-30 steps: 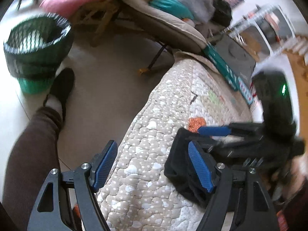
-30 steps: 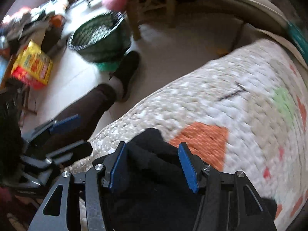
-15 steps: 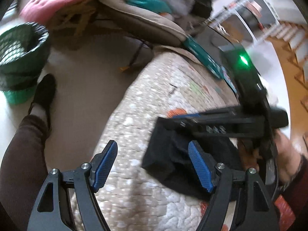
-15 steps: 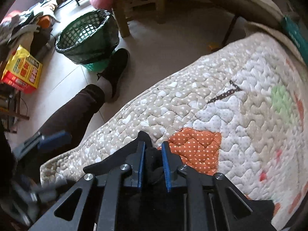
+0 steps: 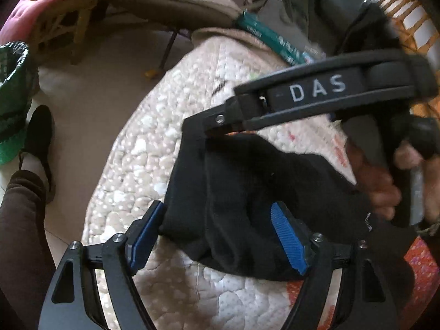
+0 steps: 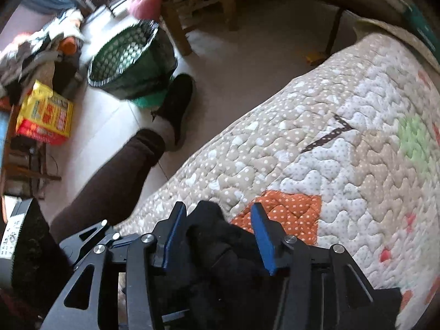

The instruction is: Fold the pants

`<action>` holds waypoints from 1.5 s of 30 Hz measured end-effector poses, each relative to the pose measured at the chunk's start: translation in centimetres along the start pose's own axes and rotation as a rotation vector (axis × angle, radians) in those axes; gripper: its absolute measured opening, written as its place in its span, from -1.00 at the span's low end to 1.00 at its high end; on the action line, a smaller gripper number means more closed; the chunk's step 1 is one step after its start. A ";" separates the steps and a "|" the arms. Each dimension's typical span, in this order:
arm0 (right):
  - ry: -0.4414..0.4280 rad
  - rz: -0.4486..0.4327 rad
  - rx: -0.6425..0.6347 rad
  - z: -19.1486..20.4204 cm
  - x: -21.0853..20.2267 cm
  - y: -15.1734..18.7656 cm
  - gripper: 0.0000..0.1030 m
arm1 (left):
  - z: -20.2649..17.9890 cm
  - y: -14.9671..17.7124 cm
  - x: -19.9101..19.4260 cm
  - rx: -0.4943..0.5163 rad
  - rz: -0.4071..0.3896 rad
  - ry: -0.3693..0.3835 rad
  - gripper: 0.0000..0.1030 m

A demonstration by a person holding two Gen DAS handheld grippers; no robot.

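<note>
Left claw (image 5: pixel 220 236) sits spread over the bunched black pants (image 5: pixel 247 181) on the quilted blanket (image 6: pixel 343 165); right claw (image 6: pixel 217 233), just reopened, straddles a fold, green mesh basket (image 6: pixel 129 55) nearby.

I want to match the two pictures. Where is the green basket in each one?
Left wrist view: the green basket sits at the far left edge, cut off, on the floor.
Right wrist view: the same basket is upper left, whole.
Shared landmark: the black shoe, close beside the basket in both.
</note>
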State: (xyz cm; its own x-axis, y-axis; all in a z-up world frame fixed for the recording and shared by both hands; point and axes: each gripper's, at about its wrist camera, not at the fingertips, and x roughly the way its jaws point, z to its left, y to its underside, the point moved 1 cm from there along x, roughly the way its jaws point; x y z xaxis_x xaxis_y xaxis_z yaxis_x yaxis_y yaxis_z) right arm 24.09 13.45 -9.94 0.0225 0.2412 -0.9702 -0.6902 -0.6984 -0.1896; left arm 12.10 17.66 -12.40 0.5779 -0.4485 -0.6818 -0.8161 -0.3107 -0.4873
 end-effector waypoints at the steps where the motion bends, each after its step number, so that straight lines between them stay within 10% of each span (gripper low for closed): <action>1: 0.014 0.013 -0.021 0.5 0.4 0.1 0.03 | -0.1 0.0 0.1 0.012 0.002 -0.022 0.31; 5: 0.083 0.060 -0.121 2.7 2.6 0.3 0.03 | -0.1 0.1 -0.4 0.029 -0.003 -0.056 -0.25; 10: 0.137 0.043 -0.148 3.4 1.9 0.8 -0.54 | -0.4 0.1 -1.2 -0.002 -0.006 -0.017 -0.56; 21: 0.105 -0.171 -0.065 0.7 -8.5 5.6 -0.56 | -8.4 -1.4 -4.7 0.035 -0.052 0.084 -0.57; 35: 0.131 -0.229 0.316 -15.6 -11.6 21.8 -0.38 | -24.5 4.2 6.0 0.317 0.191 0.143 -0.42; 41: 0.228 -0.264 0.509 -21.3 -13.3 28.5 -0.06 | -25.4 6.4 1.1 0.447 0.192 0.197 -0.15; 45: 0.209 -0.440 0.621 -21.8 -17.2 30.5 -0.06 | -22.9 5.1 -0.6 0.424 0.137 0.050 -0.07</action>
State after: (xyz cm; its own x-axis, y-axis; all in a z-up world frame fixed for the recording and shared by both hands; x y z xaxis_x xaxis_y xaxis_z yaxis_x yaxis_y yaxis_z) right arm 18.41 -26.62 -2.35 0.4802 0.2331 -0.8456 -0.8626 -0.0496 -0.5035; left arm 7.46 -2.87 -1.95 0.4550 -0.5050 -0.7334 -0.8041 0.1209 -0.5821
